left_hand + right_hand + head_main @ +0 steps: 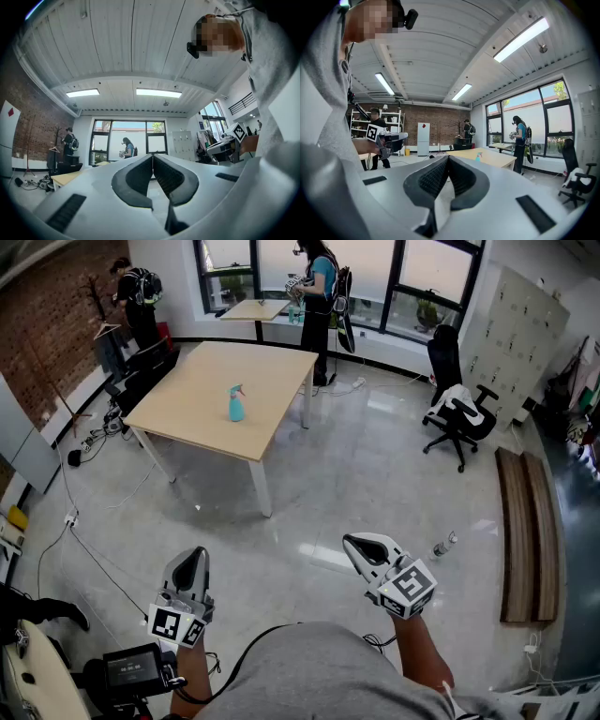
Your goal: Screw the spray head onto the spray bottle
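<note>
I held my left gripper (194, 565) and right gripper (362, 547) closed and empty, well away from the bottle (236, 403) standing on the table (192, 413).

Office: table (202, 399), swivel chair (457, 416), lockers (514, 334).

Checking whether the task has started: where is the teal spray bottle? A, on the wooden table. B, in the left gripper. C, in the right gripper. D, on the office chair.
A: the teal spray bottle stands on the wooden table across the room, and the left gripper and right gripper are both shut with nothing between them.
</note>
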